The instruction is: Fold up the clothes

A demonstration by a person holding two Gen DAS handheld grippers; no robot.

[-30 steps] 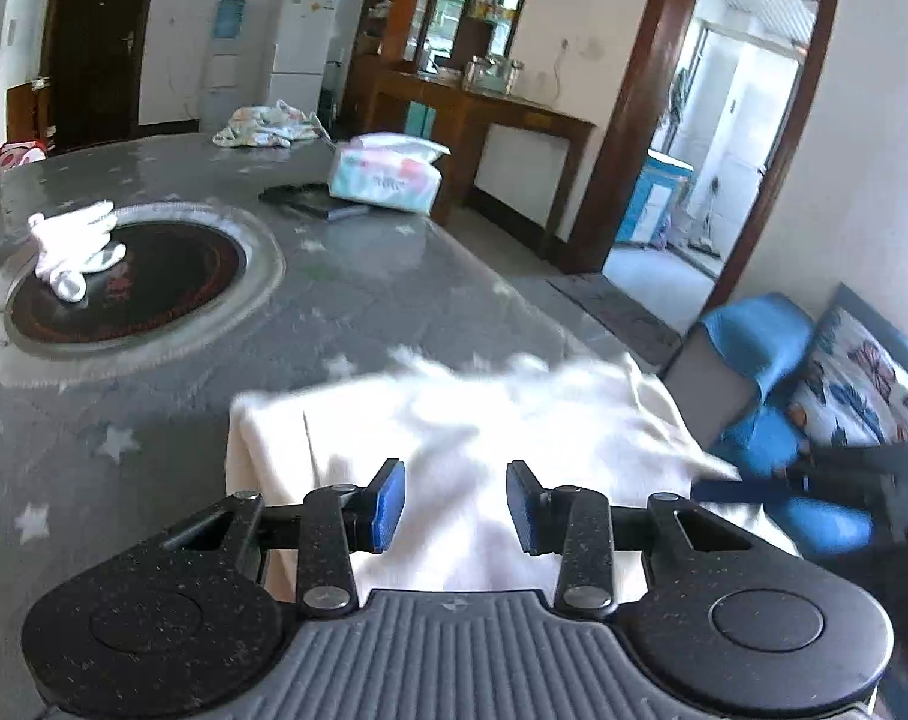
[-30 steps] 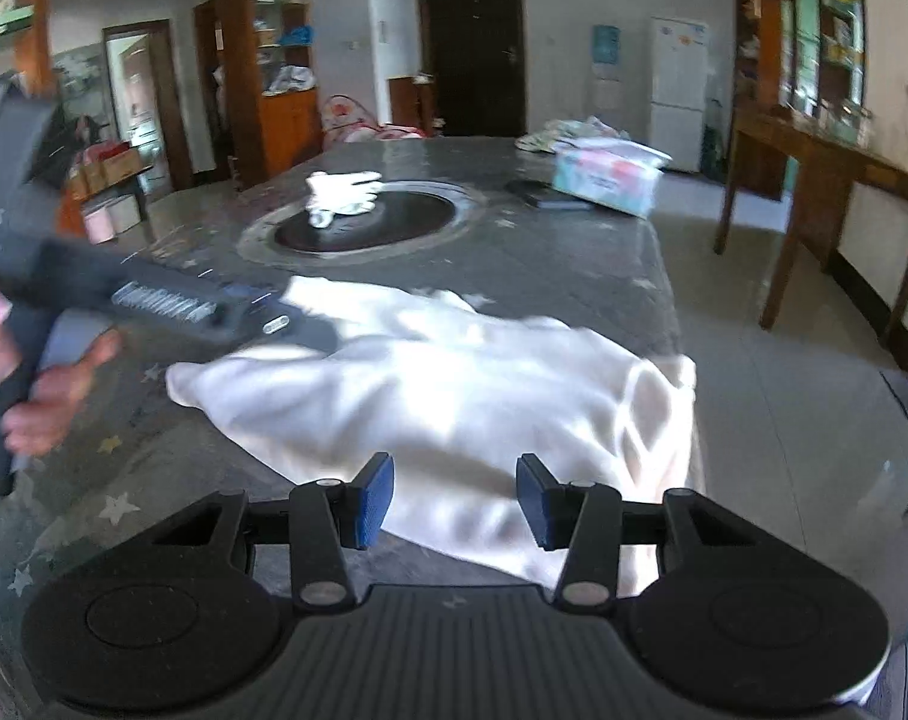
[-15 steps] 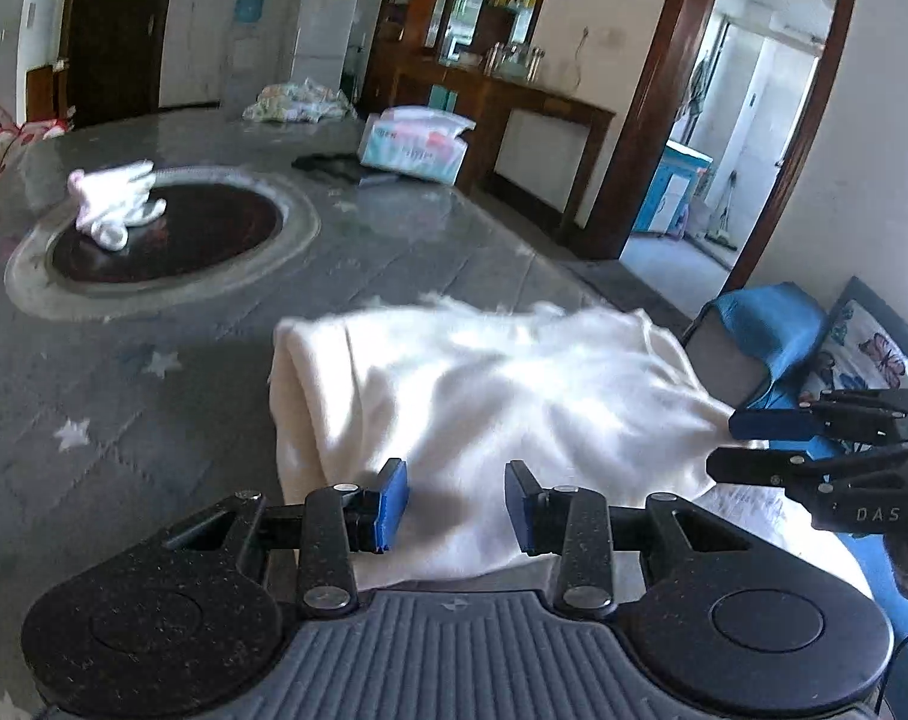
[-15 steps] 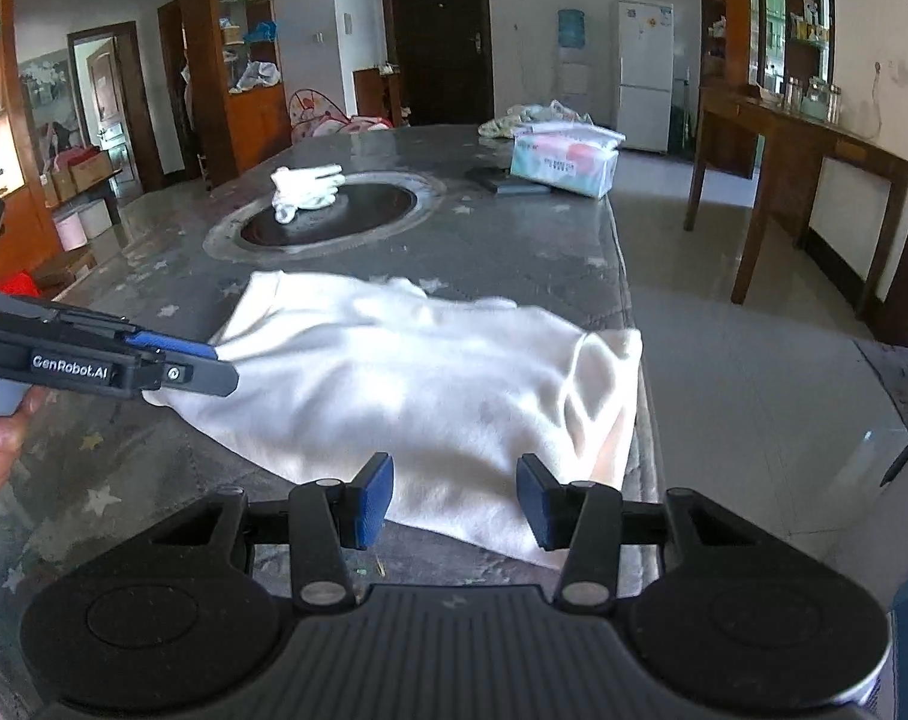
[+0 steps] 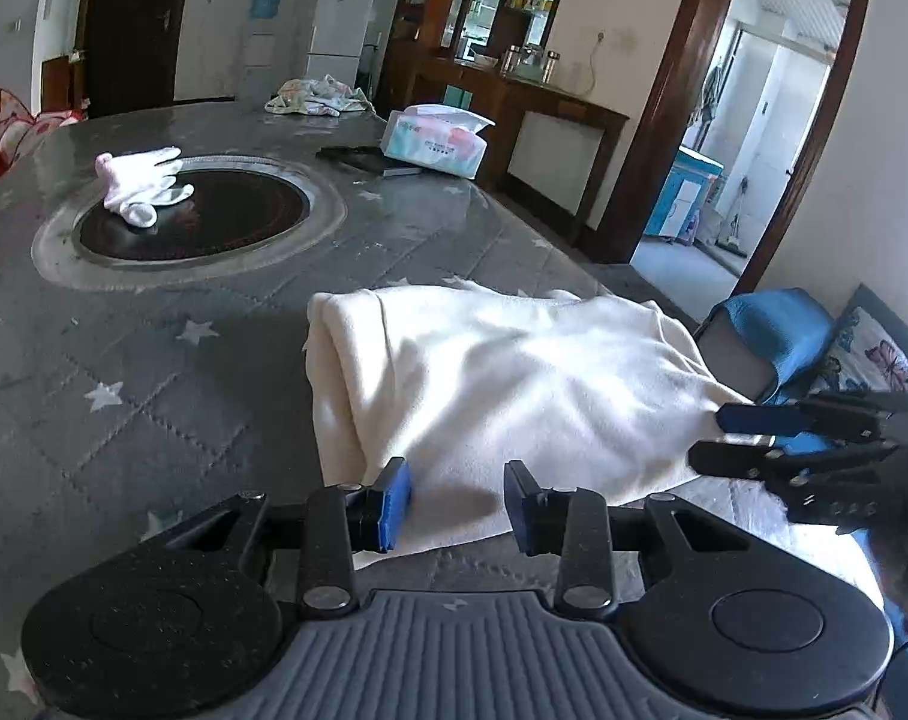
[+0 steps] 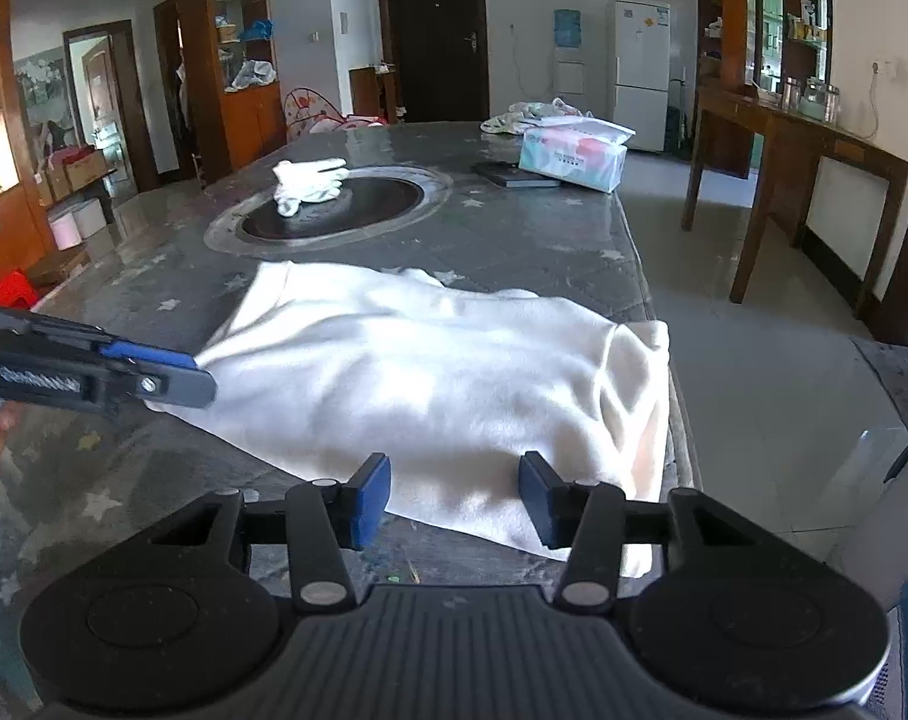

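One cream garment point(image 5: 514, 384) on the table point(image 5: 214, 324); one tissue box point(image 5: 433, 141), one white glove point(image 5: 139, 183) beyond. Left gripper point(image 5: 457, 495) parted, empty; right gripper point(image 6: 454, 495) opening, empty.

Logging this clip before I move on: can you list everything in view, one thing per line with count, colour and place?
cream garment: 1, cream white, spread on the near end of the table, one corner over the edge
table: 1, grey with pale stars, fills the foreground
round inset plate: 1, black with silver rim, mid-table
gloves: 1 bundle, white, on the plate's rim
tissue pack: 1, pale blue and pink, far right of table
dark flat item: 1, black, beside the tissue pack
crumpled cloth: 1, pale patterned, far end
left gripper: black with blue pads, open above the garment's near edge
right gripper: same colours, jaws opening, nothing clamped
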